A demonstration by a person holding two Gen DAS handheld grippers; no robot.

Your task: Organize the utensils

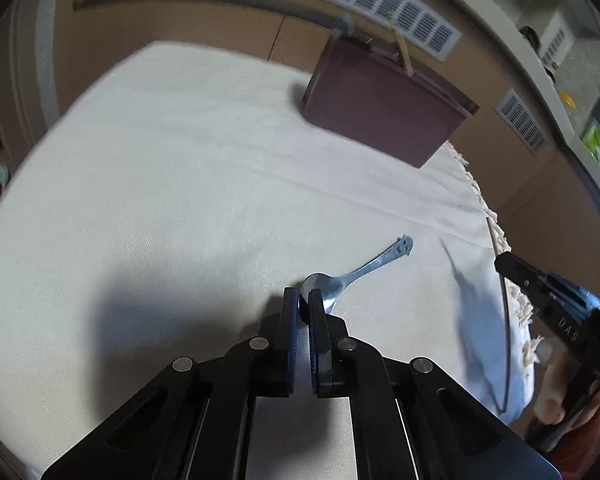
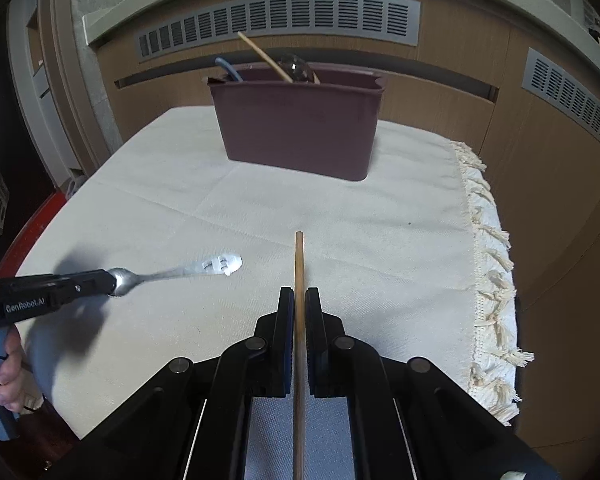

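Note:
My left gripper [image 1: 303, 300] is shut on the bowl of a metal spoon [image 1: 364, 270], whose handle points away to the right above the cloth. The spoon [image 2: 184, 271] and the left gripper [image 2: 110, 282] also show in the right wrist view. My right gripper [image 2: 299, 298] is shut on a wooden chopstick [image 2: 299, 264] that runs forward between its fingers. A maroon utensil holder [image 2: 300, 124] stands at the far end of the table; it also shows in the left wrist view [image 1: 380, 100]. It holds a wooden stick, a blue-handled utensil and a dark ladle.
A cream tablecloth [image 2: 340, 220] covers the table, with a fringed edge [image 2: 492, 264] on the right. Wooden panelling with grey vents [image 2: 276, 20] stands behind the table. The right gripper [image 1: 540, 284] shows at the right edge of the left wrist view.

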